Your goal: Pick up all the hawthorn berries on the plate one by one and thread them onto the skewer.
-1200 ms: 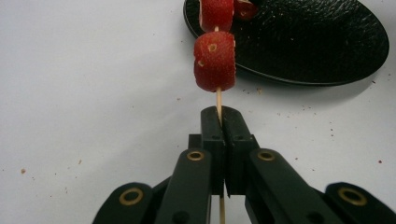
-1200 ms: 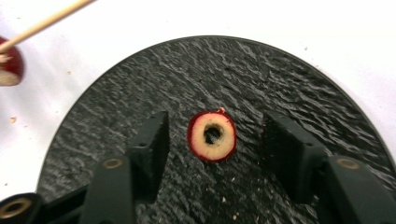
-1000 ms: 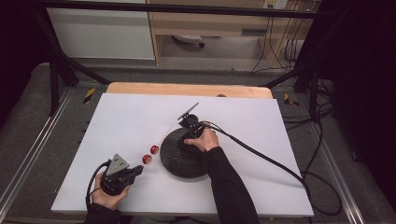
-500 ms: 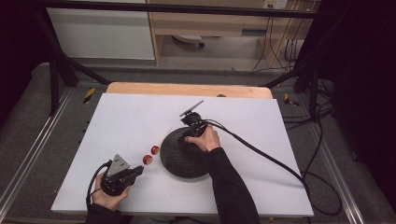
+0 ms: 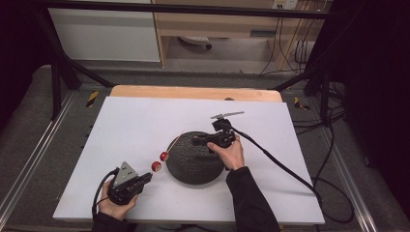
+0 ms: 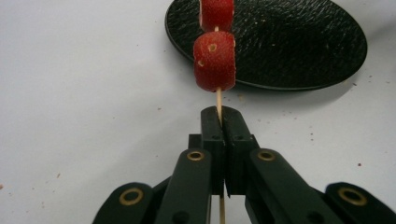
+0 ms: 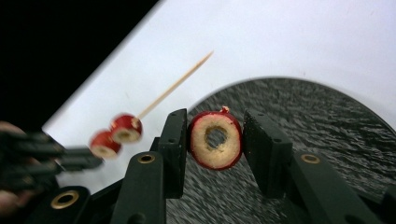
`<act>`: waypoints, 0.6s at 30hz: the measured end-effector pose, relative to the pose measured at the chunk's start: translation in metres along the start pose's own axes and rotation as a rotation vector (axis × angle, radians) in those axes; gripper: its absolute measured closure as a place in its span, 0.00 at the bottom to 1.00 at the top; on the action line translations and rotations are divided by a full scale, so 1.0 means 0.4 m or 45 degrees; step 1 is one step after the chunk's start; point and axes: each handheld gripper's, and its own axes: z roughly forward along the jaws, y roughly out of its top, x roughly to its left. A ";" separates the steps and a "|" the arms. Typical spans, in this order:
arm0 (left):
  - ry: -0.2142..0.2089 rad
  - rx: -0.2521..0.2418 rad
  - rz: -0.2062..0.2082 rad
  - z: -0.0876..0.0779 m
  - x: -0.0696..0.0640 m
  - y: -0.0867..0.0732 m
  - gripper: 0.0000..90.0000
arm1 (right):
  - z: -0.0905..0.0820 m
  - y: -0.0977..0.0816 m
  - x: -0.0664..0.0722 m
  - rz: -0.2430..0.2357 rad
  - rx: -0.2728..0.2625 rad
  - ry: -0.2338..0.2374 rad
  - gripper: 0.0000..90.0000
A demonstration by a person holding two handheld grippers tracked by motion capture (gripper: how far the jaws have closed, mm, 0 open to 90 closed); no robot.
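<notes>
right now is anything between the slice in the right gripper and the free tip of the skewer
Nothing visible. The right gripper holds the cored red slice over the black plate; the skewer tip points free above it, the two threaded slices sitting toward the left gripper.

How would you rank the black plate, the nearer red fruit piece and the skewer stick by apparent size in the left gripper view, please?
1. black plate
2. nearer red fruit piece
3. skewer stick, thin but long, so this ranking against the fruit is unsure.

Rough matt black plate [image 6: 299,42], thin wooden skewer [image 7: 173,86], smooth white table [image 5: 145,125].
</notes>
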 end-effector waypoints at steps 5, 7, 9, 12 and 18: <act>-0.018 -0.017 0.004 0.003 -0.017 0.001 0.99 | -0.034 -0.041 -0.016 0.102 -0.181 0.063 0.68; -0.024 -0.023 0.004 0.004 -0.024 0.001 0.99 | -0.044 -0.053 -0.021 0.137 -0.252 0.085 0.68; -0.034 -0.030 0.000 0.005 -0.030 0.001 0.99 | -0.054 -0.063 -0.025 0.164 -0.322 0.108 0.68; -0.043 -0.050 -0.016 0.005 -0.042 0.001 0.98 | -0.065 -0.077 -0.028 0.195 -0.438 0.122 0.68; -0.065 -0.100 -0.047 0.008 -0.067 0.003 0.99 | -0.062 -0.096 -0.027 0.238 -0.646 0.119 0.69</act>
